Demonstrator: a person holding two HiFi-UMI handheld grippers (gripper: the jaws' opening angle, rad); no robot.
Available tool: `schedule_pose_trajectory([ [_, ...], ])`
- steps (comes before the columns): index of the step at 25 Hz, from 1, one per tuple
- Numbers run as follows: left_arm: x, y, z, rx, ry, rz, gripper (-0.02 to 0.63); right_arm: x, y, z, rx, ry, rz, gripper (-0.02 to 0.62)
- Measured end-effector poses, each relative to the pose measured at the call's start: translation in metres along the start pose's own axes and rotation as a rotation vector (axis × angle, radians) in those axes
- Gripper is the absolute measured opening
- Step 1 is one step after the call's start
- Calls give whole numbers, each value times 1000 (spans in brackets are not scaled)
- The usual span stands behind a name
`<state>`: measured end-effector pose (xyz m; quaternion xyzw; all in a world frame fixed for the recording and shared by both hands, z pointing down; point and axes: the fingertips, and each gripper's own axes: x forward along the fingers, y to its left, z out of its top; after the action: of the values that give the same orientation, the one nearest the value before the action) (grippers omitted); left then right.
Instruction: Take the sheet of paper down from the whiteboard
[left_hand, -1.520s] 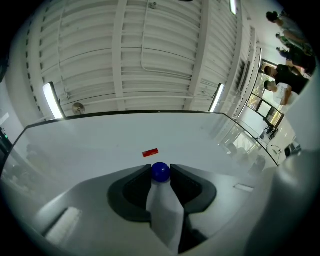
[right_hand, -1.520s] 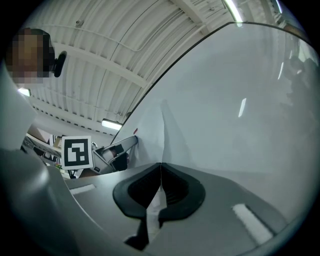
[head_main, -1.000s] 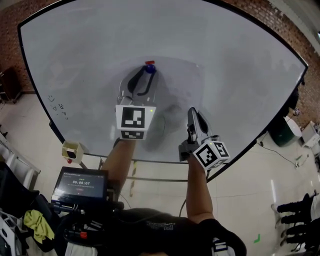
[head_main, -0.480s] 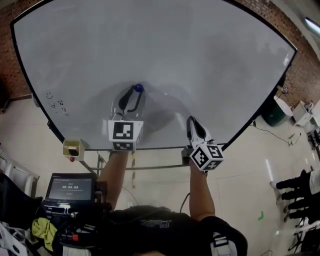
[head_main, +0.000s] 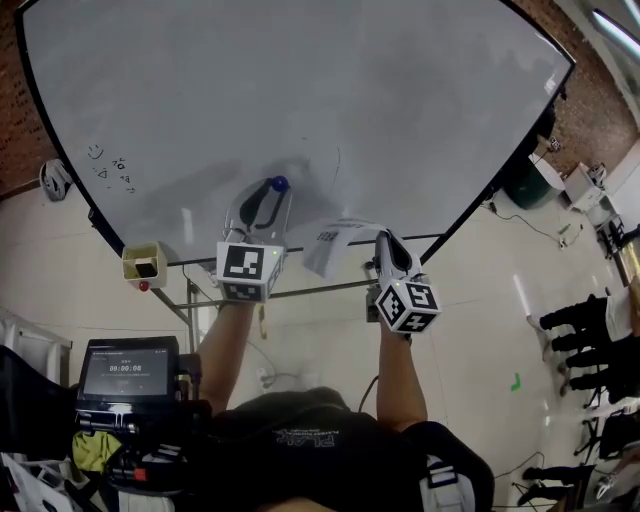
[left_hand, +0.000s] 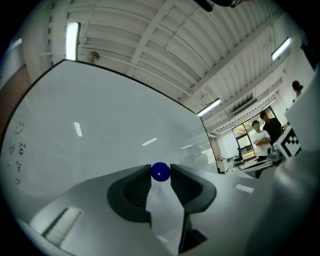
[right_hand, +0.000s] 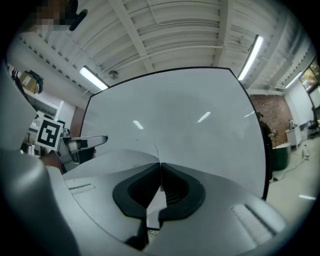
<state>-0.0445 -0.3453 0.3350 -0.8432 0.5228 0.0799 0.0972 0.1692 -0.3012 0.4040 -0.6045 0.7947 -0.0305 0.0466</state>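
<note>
My left gripper (head_main: 272, 190) is shut on a small blue ball magnet (head_main: 279, 184), held clear in front of the whiteboard (head_main: 300, 90). In the left gripper view the magnet (left_hand: 160, 171) sits pinched between the two fingertips. My right gripper (head_main: 385, 240) is shut on the white sheet of paper (head_main: 335, 245), which is off the board and sticks out to the left of the jaws near the board's lower edge. In the right gripper view the sheet (right_hand: 158, 152) shows edge-on as a thin line between the closed jaws of that gripper (right_hand: 160, 165).
Small marker scribbles (head_main: 105, 165) sit at the board's lower left. A small open box (head_main: 144, 264) hangs by the board's bottom corner, above the stand's metal bars (head_main: 300, 292). A screen (head_main: 125, 370) is at my lower left. People stand on the floor at the right (head_main: 580, 330).
Both grippers have come down and back from the board. The blue magnet has come away with the left gripper, and the sheet now hangs free from the right gripper.
</note>
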Motion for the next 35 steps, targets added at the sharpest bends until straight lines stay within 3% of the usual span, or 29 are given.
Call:
schedule_pose_trajectory([
  [5, -12, -28, -25, -69, 45, -65, 121, -19, 2, -15, -36, 32, -54, 14],
  [14, -18, -50, -51, -21, 122, -99, 121, -29, 2, -20, -27, 46, -141, 14],
  [35, -30, -61, -57, -11, 123, -128, 121, -22, 30, -28, -50, 35, -133, 14],
])
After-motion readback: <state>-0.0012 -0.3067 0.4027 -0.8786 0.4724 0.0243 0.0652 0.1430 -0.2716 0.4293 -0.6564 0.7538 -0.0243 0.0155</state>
